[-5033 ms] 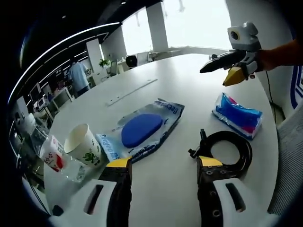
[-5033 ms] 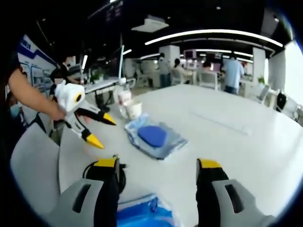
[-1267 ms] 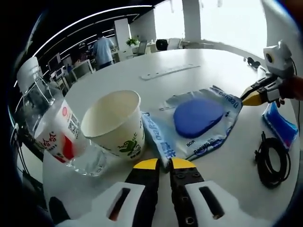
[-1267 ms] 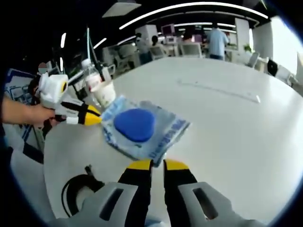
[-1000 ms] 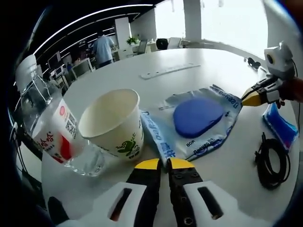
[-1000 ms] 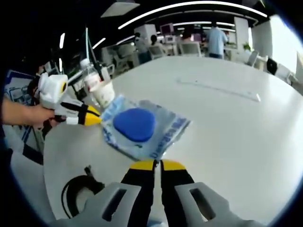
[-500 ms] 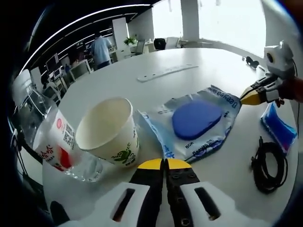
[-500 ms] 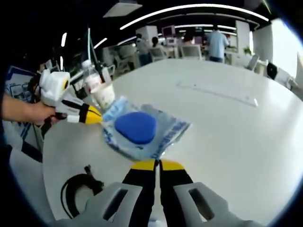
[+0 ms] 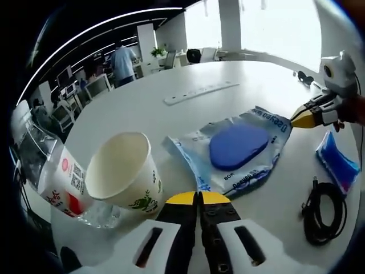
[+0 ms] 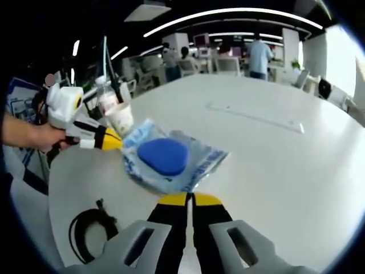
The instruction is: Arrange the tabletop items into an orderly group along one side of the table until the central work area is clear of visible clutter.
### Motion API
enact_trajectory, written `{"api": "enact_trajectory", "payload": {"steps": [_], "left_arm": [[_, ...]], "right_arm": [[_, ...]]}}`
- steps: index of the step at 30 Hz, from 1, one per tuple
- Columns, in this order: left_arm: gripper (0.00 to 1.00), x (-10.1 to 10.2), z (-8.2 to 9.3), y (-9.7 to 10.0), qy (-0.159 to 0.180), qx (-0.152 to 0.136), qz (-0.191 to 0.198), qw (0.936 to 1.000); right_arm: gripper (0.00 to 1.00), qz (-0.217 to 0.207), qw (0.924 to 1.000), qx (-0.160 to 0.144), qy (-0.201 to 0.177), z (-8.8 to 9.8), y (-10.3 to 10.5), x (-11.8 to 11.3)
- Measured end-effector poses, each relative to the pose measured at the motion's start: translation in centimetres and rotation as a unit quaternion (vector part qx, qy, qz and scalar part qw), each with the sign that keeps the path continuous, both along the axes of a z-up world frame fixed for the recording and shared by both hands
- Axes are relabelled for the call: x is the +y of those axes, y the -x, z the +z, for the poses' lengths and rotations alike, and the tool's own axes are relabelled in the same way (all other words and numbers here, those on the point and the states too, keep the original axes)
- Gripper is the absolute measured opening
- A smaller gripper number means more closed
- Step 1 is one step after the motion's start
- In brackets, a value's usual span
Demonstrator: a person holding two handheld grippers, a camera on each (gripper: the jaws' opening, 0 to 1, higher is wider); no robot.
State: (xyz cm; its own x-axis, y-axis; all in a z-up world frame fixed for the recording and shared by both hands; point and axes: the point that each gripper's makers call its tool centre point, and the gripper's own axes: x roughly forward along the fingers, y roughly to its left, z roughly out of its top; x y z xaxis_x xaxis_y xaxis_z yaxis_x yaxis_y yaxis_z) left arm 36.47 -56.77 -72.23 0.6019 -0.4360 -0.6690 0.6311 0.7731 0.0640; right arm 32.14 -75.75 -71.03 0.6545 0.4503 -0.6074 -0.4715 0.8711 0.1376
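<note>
Left gripper (image 9: 198,198) at bottom centre of the left gripper view, yellow-tipped jaws pressed together on the near corner of the clear packet (image 9: 239,149). Right gripper (image 10: 190,199) at bottom centre of the right gripper view, jaws likewise closed on the opposite corner of that packet (image 10: 171,160); seen again at right of the left gripper view (image 9: 308,119), tip at the packet's far corner.

Packet: crinkled transparent plastic with blue printed lettering along the edges, a flat rounded blue pad inside, lying at centre of the white desk (image 9: 171,114).

Paper cup (image 9: 122,174) at lower left of the left gripper view, cream with green print, tilted, mouth open toward the camera. Plastic bottle (image 9: 57,182) just beside it at far left, red-and-white label. Coiled black cable (image 9: 322,208) at lower right. Blue tissue pack (image 9: 336,162) above it near the right edge. Long white strip (image 9: 199,92) at upper centre.
</note>
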Motion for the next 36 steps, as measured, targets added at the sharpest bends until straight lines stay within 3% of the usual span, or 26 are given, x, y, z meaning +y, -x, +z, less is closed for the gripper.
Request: {"api": "enact_trajectory", "payload": {"steps": [36], "left_arm": [[0.01,0.0,-0.6,0.1,-0.002,0.015,0.006,0.9999]], "right_arm": [[0.0,-0.013,0.9997,0.011,0.017,-1.3,-0.4,-0.5]]}}
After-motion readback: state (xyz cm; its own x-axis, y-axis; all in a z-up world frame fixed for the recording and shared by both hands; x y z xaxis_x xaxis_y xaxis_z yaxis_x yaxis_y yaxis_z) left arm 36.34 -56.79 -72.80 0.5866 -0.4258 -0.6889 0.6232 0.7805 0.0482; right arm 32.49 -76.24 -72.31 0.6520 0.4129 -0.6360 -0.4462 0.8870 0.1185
